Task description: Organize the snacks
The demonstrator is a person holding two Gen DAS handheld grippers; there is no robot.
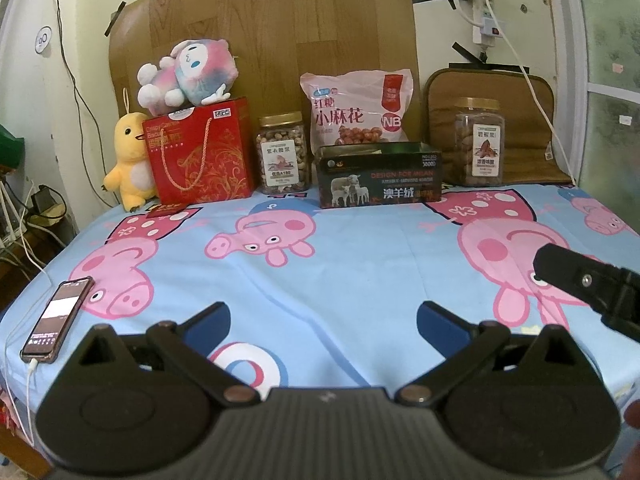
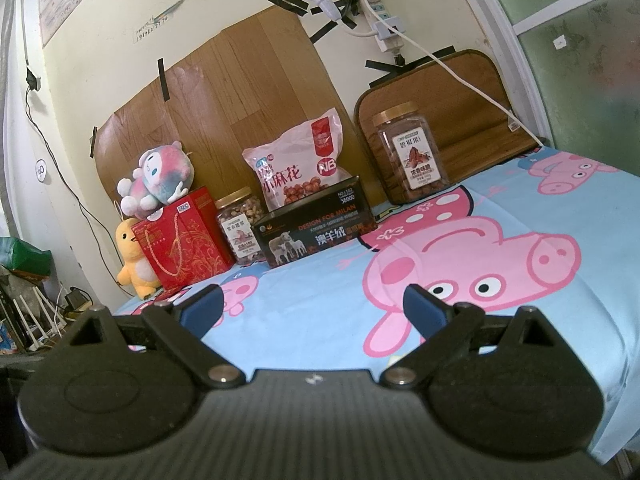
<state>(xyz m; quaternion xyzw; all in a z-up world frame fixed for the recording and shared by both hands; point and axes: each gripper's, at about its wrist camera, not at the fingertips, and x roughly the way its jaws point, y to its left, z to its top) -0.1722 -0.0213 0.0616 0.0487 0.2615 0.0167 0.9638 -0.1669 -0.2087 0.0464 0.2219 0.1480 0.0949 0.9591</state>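
I'm holding both grippers, left and right, jaws wide and gripping nothing, over the desk; box sitting at 12 o'clock.

Right gripper jaws spread wide, nothing between them, above the pig-print cloth; dark box stands open-topped at the far edge; pink snack bag upright behind it; cashew jar just left; pecan jar apart, right.

Bare tablecloth lies open up front; dark box and 2 jars line the back edge.
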